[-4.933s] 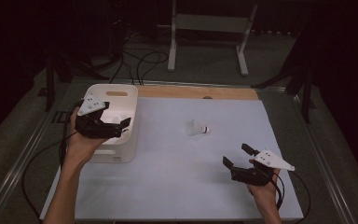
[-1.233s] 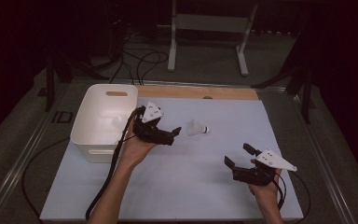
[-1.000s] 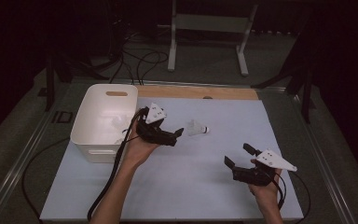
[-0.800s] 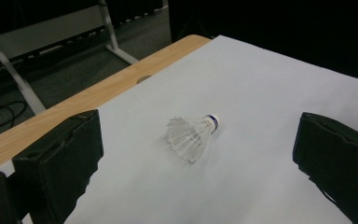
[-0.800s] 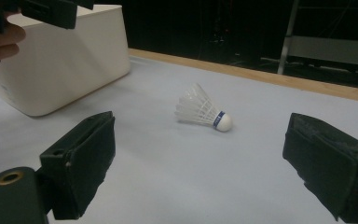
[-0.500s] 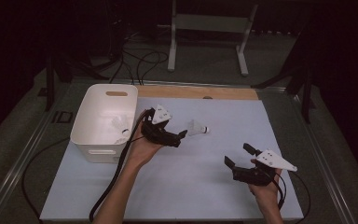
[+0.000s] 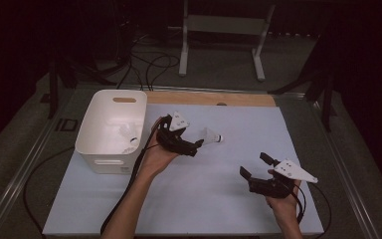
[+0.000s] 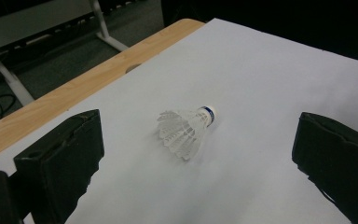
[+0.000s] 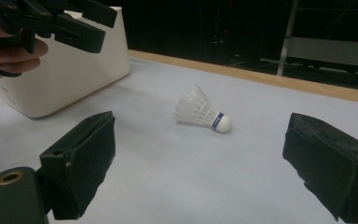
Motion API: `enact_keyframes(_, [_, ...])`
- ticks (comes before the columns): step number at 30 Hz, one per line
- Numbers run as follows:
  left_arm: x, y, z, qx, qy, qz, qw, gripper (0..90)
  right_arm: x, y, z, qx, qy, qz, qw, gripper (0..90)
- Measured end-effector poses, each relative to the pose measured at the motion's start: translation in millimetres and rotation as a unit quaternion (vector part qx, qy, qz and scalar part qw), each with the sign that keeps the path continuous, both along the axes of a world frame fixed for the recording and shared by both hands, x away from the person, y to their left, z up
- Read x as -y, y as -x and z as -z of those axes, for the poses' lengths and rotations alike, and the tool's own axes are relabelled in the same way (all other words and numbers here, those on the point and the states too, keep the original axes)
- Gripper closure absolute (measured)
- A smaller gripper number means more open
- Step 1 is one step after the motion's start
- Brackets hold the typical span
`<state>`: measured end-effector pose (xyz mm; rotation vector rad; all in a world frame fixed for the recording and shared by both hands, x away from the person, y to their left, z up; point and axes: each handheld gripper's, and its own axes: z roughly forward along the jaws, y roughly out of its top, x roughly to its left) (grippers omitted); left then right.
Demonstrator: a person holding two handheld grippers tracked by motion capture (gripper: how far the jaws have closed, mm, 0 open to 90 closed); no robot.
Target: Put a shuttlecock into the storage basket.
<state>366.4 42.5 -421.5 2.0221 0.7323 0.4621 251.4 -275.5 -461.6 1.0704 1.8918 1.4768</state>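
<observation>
Left claw [image 7: 191, 144] held just short of the shuttlecock [image 7: 211, 136], jaws spread wide, nothing between them. Shuttlecock [image 8: 186, 131] lying on its side on the white surface [image 7: 219, 199], cork tip with its blue band pointing away from the white bin [image 7: 110, 130], feathers toward the left claw. Right claw [image 7: 253, 166] well apart from the shuttlecock, near the surface's near right corner, jaws also spread and empty. More shuttlecocks [image 7: 128, 137] inside the bin.
</observation>
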Motion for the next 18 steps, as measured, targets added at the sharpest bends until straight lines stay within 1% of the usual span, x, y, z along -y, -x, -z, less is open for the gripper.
enact_keyframes(3, [0.6,-0.4,0.6,0.000,0.000,0.001,1.0000,2.6,0.2,-0.2,0.1,0.000,0.000,-0.001,1.0000,9.3])
enact_keyframes(4, [3.1,-2.6,3.0,-0.002,-0.003,0.001,1.0000,2.6,0.2,-0.2,0.1,0.000,0.000,-0.001,1.0000,9.3])
enact_keyframes(9, [7.1,-6.0,6.0,-0.005,-0.010,0.002,0.9999,3.0,-0.2,-0.4,0.3,0.000,0.001,-0.001,1.0000,9.3])
enact_keyframes(18, [14.0,-11.8,12.4,-0.011,-0.015,0.004,0.9998,3.3,0.1,-0.4,-0.7,0.001,-0.002,-0.002,1.0000,9.3])
